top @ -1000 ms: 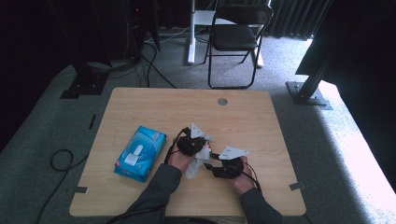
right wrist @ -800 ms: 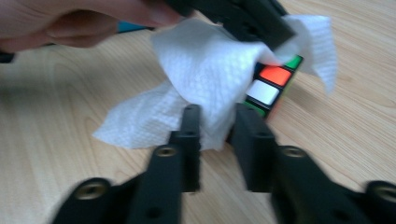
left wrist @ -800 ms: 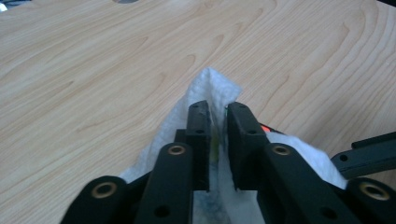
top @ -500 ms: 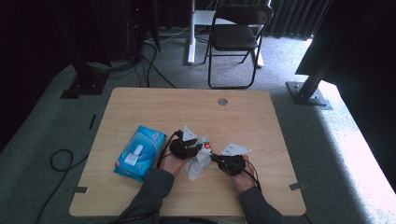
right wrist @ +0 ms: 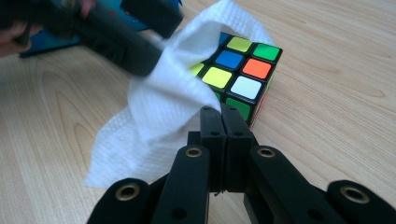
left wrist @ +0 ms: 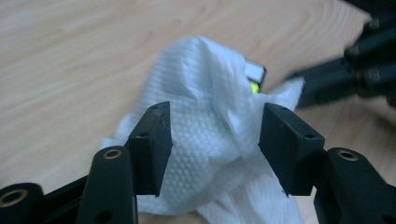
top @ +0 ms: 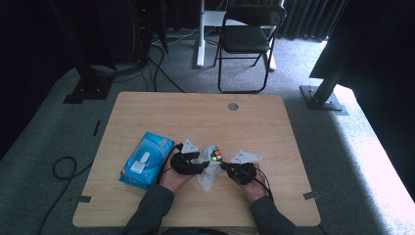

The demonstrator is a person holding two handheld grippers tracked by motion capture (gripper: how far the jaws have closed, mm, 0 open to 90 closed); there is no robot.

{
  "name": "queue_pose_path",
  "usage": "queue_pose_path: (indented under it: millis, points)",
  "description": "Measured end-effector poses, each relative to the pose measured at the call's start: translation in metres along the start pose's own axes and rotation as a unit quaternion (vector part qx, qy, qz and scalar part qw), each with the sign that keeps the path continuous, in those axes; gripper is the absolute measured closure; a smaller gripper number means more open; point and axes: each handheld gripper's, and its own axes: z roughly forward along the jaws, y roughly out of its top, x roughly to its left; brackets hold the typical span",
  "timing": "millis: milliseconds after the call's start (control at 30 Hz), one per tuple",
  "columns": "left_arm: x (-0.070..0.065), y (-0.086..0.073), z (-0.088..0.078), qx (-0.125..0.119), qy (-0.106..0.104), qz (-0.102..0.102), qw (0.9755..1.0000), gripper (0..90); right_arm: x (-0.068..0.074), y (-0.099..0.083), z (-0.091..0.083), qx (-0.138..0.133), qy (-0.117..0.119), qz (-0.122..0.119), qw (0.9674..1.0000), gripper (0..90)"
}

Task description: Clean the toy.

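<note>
on the near half of the wooden table (top: pixel 147 107) a puzzle cube (right wrist: pixel 240 79) sits with a white paper tissue (right wrist: pixel 159 121) draped over one side of it, its coloured top squares showing at about two o'clock from the tissue's bulk in the right gripper view. the right gripper (right wrist: pixel 225 122) has its jaws pressed flat together with nothing visibly pinched between them, the tips just at the cube's near lower edge, beside the hem of the tissue. the left gripper (left wrist: pixel 212 135) has just been opening its jaws; they now stand apart with the crumpled tissue bulging between them, the pads not pressing on it. from above, the left gripper (top: pixel 188 163) lies at nine o'clock of the cube (top: pixel 216 155) and the right gripper (top: pixel 238 171) at about four o'clock, the tissue (top: pixel 208 174) trailing down toward six. a blue pack of wipes (top: pixel 146 159) lies further out at nine o'clock, near the left hand (top: pixel 172 178). a folding chair (top: pixel 247 39) stands on the carpet beyond the table at twelve.
</note>
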Motion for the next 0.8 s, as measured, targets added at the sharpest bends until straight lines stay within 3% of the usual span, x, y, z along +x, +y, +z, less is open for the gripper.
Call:
queue_pose_path:
  millis: [67,467,633,800]
  points:
    - [-0.003,-0.003,0.004,0.015,0.004,0.012,0.9998,42.6,0.000,0.000,0.000,0.001,0.001,0.000,1.0000,89.6]
    - [-0.010,-0.015,0.028,0.074,0.015,0.029,0.9967,45.0,0.002,-0.001,0.004,0.008,0.015,-0.004,0.9998,87.0]
    - [-0.012,-0.017,0.031,0.083,0.034,0.046,0.9949,56.6,0.003,-0.001,0.004,0.010,0.015,-0.005,0.9998,83.2]
    - [-0.004,-0.019,0.026,0.079,0.032,0.034,0.9958,80.8,0.002,-0.001,0.004,0.011,0.016,-0.007,0.9998,72.1]
